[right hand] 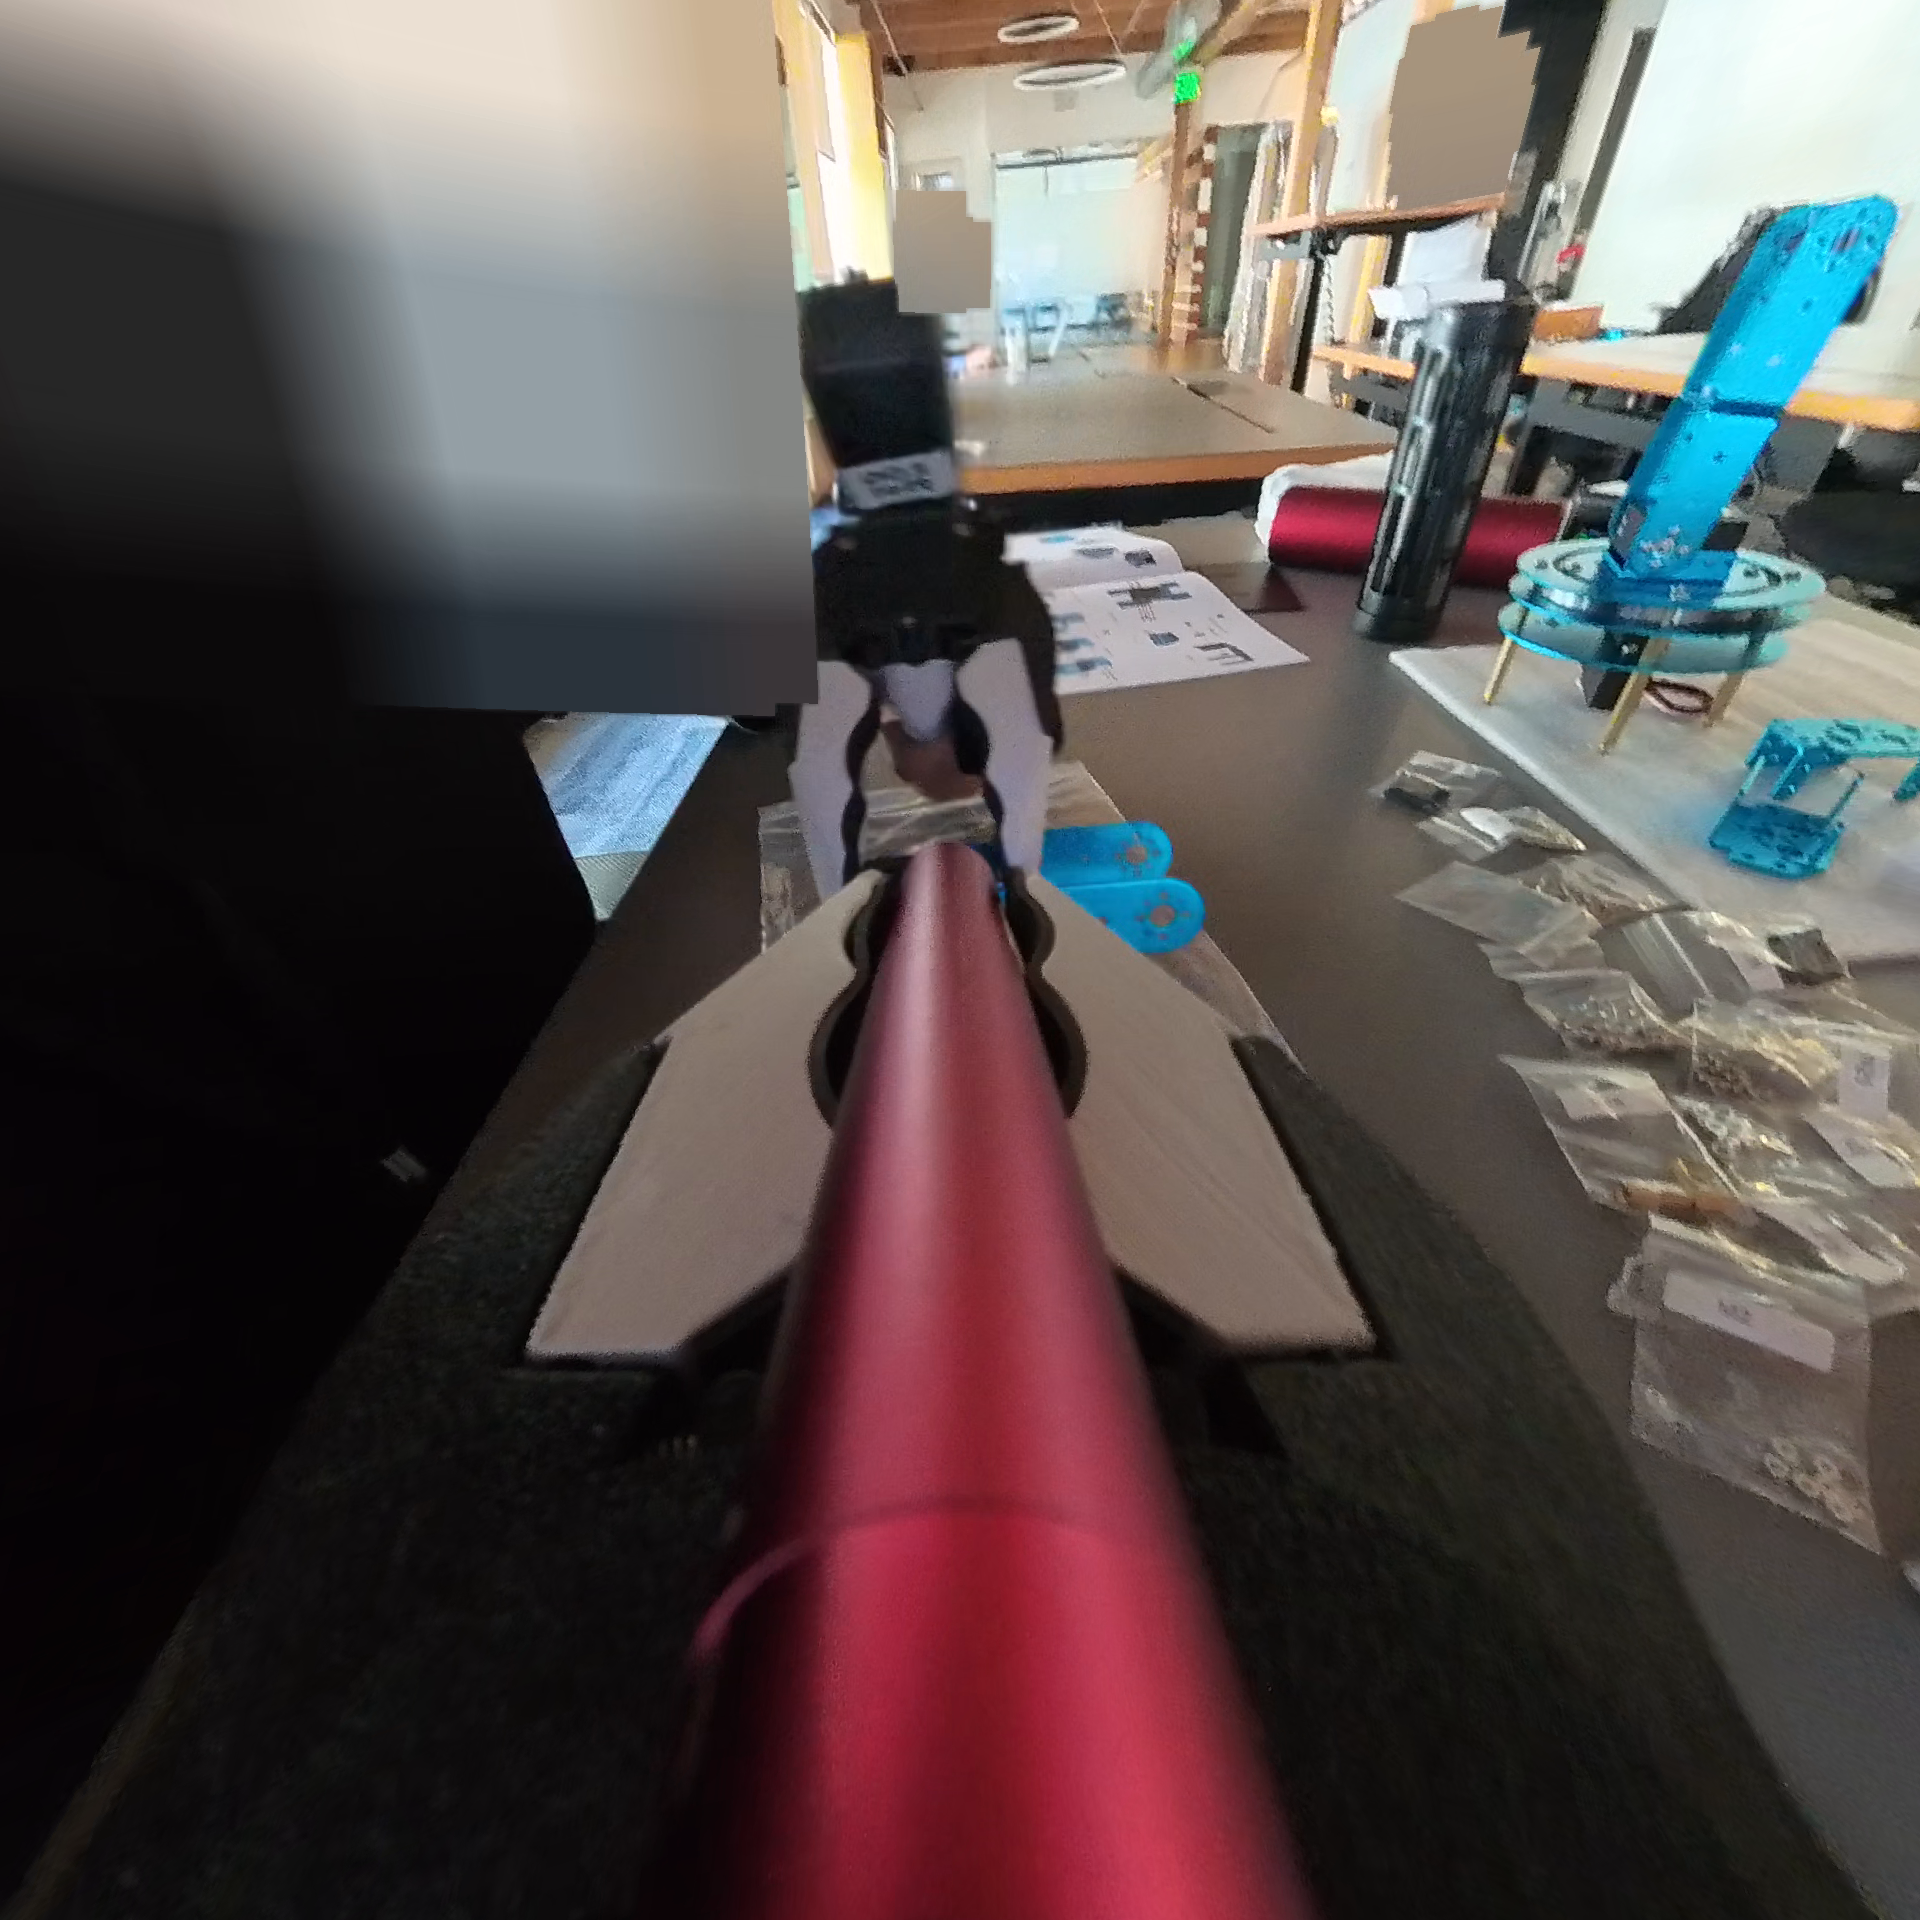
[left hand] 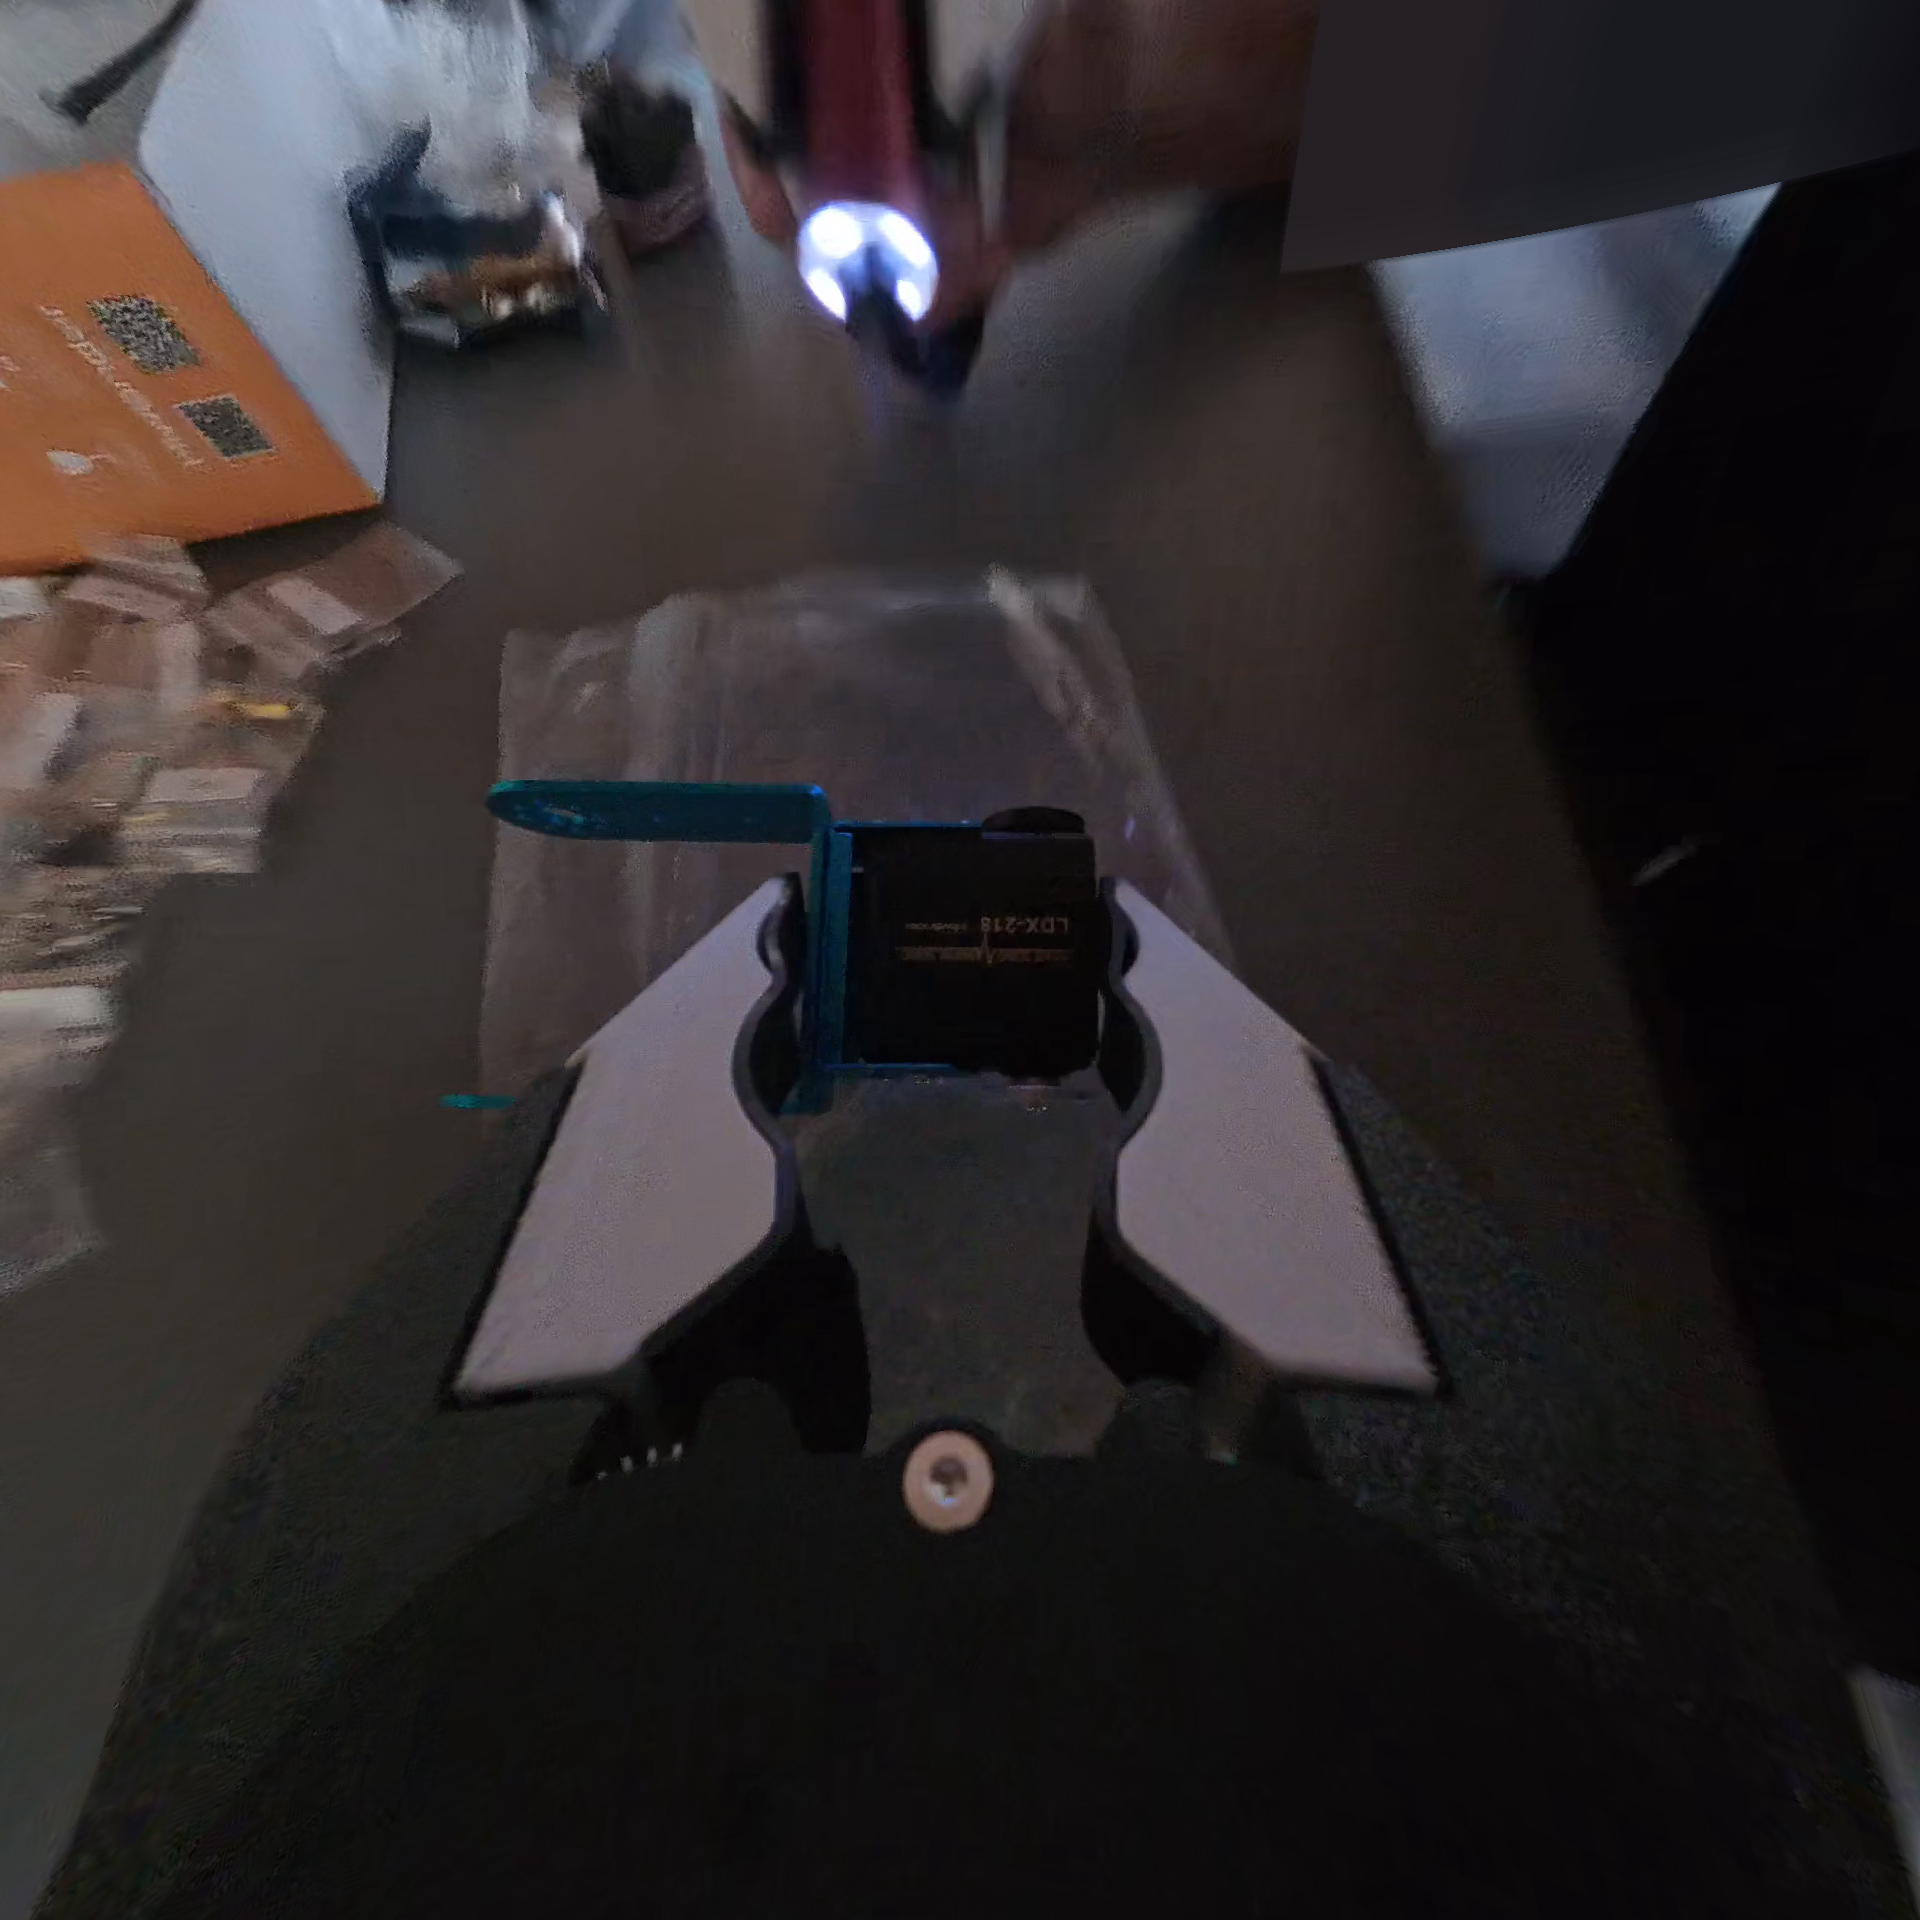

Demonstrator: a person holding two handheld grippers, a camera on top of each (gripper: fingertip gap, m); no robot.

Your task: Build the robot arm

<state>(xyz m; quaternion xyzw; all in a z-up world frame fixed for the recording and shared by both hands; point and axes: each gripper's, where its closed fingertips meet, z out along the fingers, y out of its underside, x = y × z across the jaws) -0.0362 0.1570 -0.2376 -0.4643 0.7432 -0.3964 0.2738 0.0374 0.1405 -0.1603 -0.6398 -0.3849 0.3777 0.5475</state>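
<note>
My left gripper (left hand: 951, 904) is shut on a black servo motor (left hand: 971, 956) seated in a blue metal bracket (left hand: 665, 810), held above a clear plastic bag (left hand: 831, 707) on the dark table. My right gripper (right hand: 945, 894) is shut on a red electric screwdriver (right hand: 935, 1299) that runs forward between its fingers. In the left wrist view the screwdriver (left hand: 868, 135) points toward me with its tip lights on. In the right wrist view the left gripper (right hand: 925, 790) stands just past the screwdriver tip, which hides the servo.
An orange box (left hand: 135, 374) and small parts bags (left hand: 125, 748) lie left. In the right wrist view, several parts bags (right hand: 1683, 1060), blue brackets (right hand: 1122, 883), a blue robot arm on a round base (right hand: 1662, 582), a black bottle (right hand: 1444, 468) and instruction sheets (right hand: 1153, 623) lie on the table. The grippers' ends are close to 11 cm from one another.
</note>
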